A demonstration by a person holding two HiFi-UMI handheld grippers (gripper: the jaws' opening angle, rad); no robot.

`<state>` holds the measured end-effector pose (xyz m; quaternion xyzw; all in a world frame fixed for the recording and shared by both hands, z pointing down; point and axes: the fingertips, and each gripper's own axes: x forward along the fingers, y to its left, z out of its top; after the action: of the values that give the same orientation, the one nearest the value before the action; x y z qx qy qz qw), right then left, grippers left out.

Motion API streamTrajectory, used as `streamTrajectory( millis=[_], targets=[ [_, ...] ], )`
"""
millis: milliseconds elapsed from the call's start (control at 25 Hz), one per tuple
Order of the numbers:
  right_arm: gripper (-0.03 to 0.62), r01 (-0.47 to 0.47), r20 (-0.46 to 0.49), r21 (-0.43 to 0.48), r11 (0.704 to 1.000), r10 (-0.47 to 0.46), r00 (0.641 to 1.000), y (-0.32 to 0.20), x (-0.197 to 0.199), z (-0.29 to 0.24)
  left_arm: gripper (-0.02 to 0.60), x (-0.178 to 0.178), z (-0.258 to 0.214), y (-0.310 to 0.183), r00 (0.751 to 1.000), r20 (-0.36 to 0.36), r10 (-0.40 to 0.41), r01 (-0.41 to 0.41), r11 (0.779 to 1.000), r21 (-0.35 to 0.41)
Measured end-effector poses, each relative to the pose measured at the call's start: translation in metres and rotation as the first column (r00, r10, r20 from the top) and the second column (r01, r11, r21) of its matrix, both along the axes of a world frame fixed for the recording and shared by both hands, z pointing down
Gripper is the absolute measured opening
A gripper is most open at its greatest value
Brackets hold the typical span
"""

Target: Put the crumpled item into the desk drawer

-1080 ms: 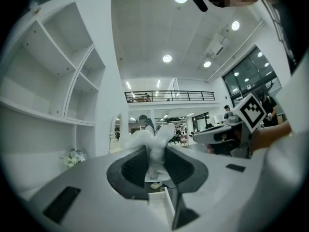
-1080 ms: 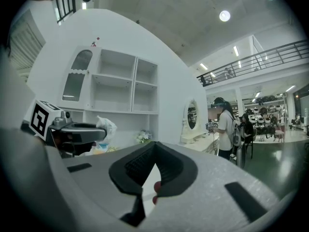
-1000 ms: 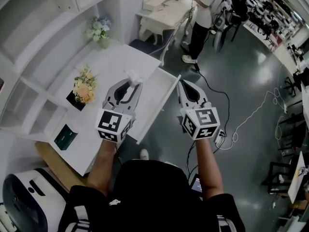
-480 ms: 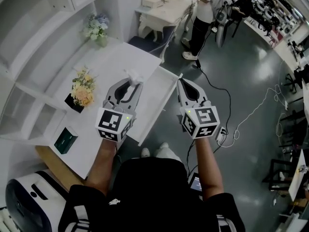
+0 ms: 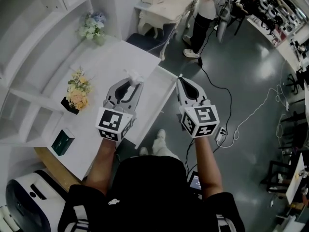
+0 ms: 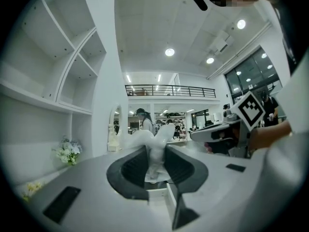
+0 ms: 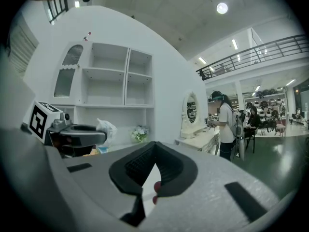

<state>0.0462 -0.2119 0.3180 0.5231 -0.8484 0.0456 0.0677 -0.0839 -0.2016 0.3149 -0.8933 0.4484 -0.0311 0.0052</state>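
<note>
The crumpled white item [image 5: 133,76] sticks up from the tips of my left gripper [image 5: 132,82], which is shut on it. In the left gripper view the crumpled white item [image 6: 155,151] is pinched between the two dark pads. The gripper hangs over the left edge of the open white desk drawer [image 5: 153,108], which stands pulled out from the white desk [image 5: 113,62]. My right gripper [image 5: 181,80] is shut and holds nothing; it hovers over the drawer's far right corner. In the right gripper view its tips [image 7: 154,145] meet, and the left gripper [image 7: 77,134] shows at the left.
On the desk stand a pot of yellow flowers [image 5: 76,93], a vase of pale flowers [image 5: 91,27] and a dark green box [image 5: 63,141]. White shelves [image 5: 34,42] rise behind. A person [image 5: 203,13] stands by a white table [image 5: 161,6]. A cable [image 5: 241,122] lies on the floor.
Both grippers keep their places and grips. The view has drifted a little, and the person's shoe has come into sight below the drawer.
</note>
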Motion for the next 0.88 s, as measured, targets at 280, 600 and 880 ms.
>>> streamTrajectory(
  millis=[280,600,880],
  targets=[
    [-0.003,0.027,-0.006,-0.026,0.999,-0.027,1.0,-0.037,0.011,0.01,0.086,0.013,0.012,-0.036,1.0,-0.001,-0.023,0.023,0.999,-0.032],
    [-0.003,0.048,-0.004,-0.077,0.996,-0.049,0.999,-0.075,0.03,0.034,0.086,0.033,0.037,-0.071,0.999,0.01,-0.038,0.039,0.996,-0.086],
    [-0.003,0.069,-0.008,-0.125,0.99,-0.071,0.997,-0.105,0.04,0.055,0.086,0.045,0.066,-0.097,0.999,0.023,-0.037,0.04,0.988,-0.15]
  ],
)
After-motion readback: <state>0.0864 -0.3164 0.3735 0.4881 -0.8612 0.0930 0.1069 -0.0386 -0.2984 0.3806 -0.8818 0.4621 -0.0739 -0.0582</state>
